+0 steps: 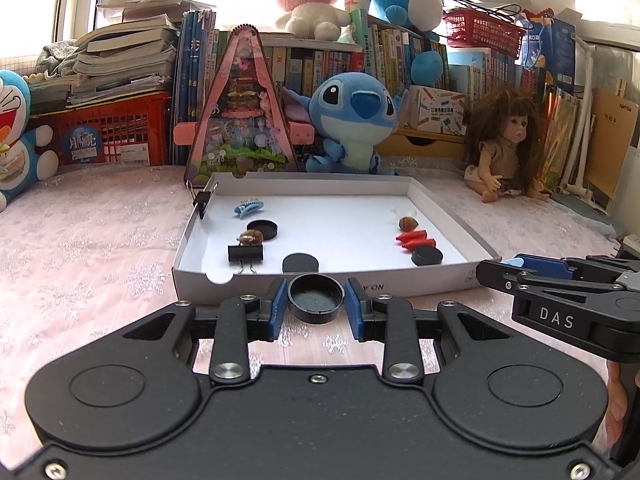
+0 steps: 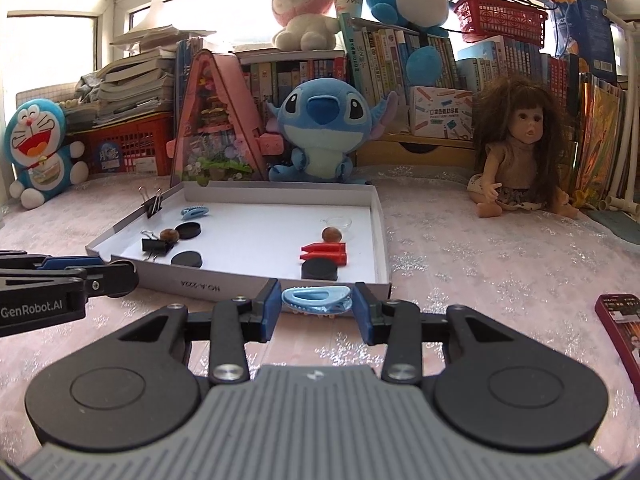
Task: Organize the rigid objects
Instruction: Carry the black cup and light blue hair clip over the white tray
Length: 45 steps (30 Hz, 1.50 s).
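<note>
My left gripper [image 1: 316, 304] is shut on a round black cap [image 1: 316, 298], hollow side up, just short of the near wall of the shallow white box [image 1: 400, 280]. My right gripper [image 2: 317, 304] is shut on a light blue hair claw [image 2: 316, 298] before the same box [image 2: 280, 286]. Inside lie another blue hair claw [image 1: 249, 207], black caps [image 1: 262, 229] [image 1: 300, 263] [image 1: 427, 255], a black binder clip [image 1: 245, 254] with a nut [image 1: 251, 236] behind it, red pieces [image 1: 414, 239] and a second nut [image 1: 408, 223]. One more binder clip [image 1: 202, 200] grips the left wall.
Plush toys [image 1: 352, 120], a doll [image 1: 506, 144], a pink triangular case [image 1: 242, 108], books and red crates [image 1: 116, 132] line the back. A dark red box [image 2: 622, 328] lies at the right on the pink cloth. The right gripper's fingers [image 1: 520, 270] reach in near the box's right corner.
</note>
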Each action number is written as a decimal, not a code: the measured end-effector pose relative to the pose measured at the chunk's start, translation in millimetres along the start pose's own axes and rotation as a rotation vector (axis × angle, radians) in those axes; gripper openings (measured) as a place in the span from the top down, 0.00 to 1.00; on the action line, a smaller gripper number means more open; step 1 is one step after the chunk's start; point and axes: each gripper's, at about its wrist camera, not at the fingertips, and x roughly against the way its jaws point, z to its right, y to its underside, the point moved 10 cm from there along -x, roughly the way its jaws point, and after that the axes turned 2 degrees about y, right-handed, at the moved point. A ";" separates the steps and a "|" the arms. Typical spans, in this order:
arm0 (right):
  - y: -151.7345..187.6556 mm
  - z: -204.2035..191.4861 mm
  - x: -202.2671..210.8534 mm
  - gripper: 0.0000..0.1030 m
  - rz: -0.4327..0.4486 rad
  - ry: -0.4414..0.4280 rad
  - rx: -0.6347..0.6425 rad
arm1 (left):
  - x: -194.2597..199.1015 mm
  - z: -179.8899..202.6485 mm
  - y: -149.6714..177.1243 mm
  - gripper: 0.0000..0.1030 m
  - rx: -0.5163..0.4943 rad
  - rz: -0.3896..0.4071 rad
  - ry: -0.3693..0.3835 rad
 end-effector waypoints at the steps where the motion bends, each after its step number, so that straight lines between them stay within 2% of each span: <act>1: -1.1 0.5 -1.1 0.56 0.000 0.001 0.000 | -0.6 0.0 -1.7 0.71 -0.002 0.003 0.000; 19: -17.2 6.8 -17.3 0.56 0.000 0.017 -0.008 | -17.2 -7.6 -24.0 0.71 0.020 0.021 -0.010; 45: -20.5 4.0 -44.1 0.56 -0.019 0.013 0.017 | -51.5 -28.4 -37.0 0.71 0.065 -0.010 -0.030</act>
